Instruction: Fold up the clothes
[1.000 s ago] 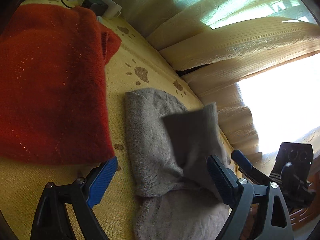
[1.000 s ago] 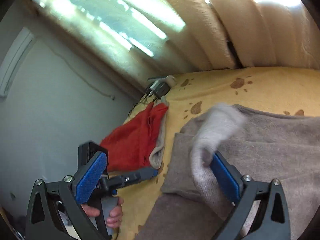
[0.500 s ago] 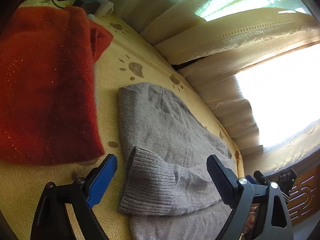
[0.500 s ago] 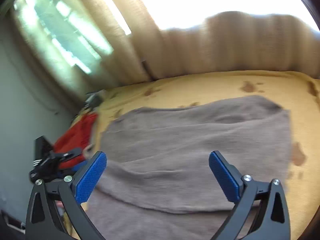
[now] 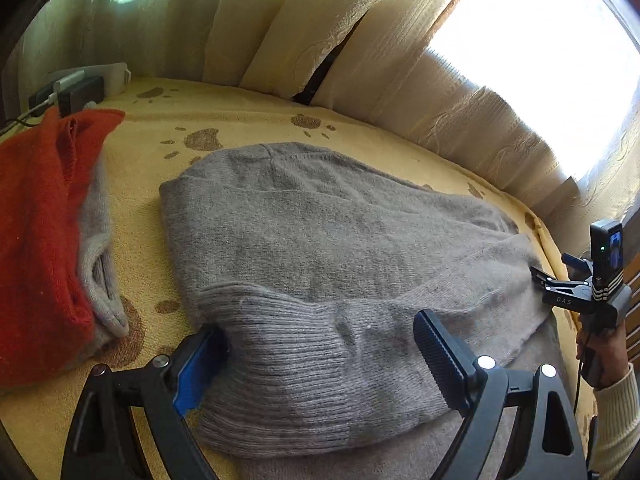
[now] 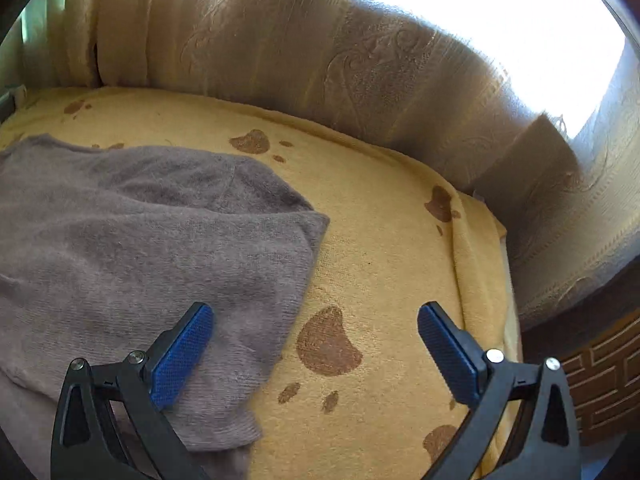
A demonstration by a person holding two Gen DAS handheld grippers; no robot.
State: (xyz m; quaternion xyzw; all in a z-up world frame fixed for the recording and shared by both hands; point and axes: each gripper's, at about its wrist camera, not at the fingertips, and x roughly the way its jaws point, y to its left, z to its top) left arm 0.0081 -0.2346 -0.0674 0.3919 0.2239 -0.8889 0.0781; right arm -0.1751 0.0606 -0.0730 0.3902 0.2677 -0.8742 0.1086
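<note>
A grey knitted sweater (image 5: pixel 320 240) is spread flat on a yellow paw-print blanket (image 5: pixel 240 120), w/ its ribbed sleeve cuff (image 5: pixel 304 376) folded across the near edge. The left gripper (image 5: pixel 316 360) is held over that cuff, jaws wide open, nothing gripped. The right gripper (image 6: pixel 316 348) is seen at the sweater's right edge, jaws also spread apart & empty. A folded red knit garment (image 5: pixel 36 232) is laid to the left, apart from the sweater. Beige curtains (image 5: pixel 280 32) are hung behind.

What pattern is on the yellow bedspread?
Brown paw prints on the yellow bedspread, clearest in the right wrist view.
</note>
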